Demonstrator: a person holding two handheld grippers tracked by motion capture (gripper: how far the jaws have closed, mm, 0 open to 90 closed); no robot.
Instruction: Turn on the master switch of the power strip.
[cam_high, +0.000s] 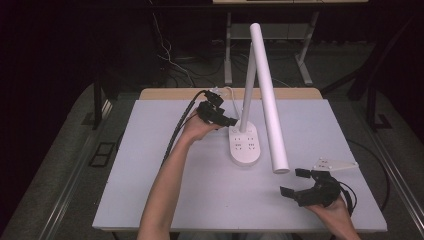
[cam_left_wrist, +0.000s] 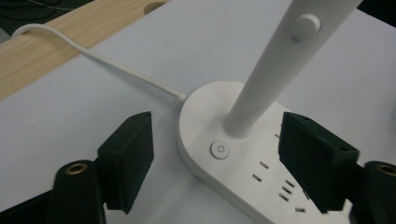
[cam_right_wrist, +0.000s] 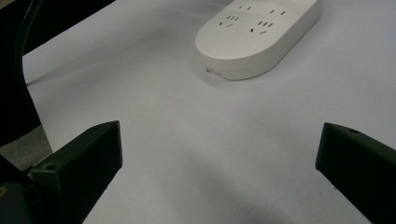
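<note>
At centre frame on the tabletop (cam_high: 165, 190), the left hand-held gripper (cam_left_wrist: 219, 158), jaws spread, straddles the lamp base (cam_left_wrist: 243, 154) near its power button (cam_left_wrist: 220, 150) (likely the target), needing a careful press, while the right hand-held gripper (cam_high: 295, 182) waits spread at lower right.

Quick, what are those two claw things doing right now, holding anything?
Left gripper: open, jaws either side of the lamp base, holding nothing.
Right gripper: open, empty, over the table.
</note>
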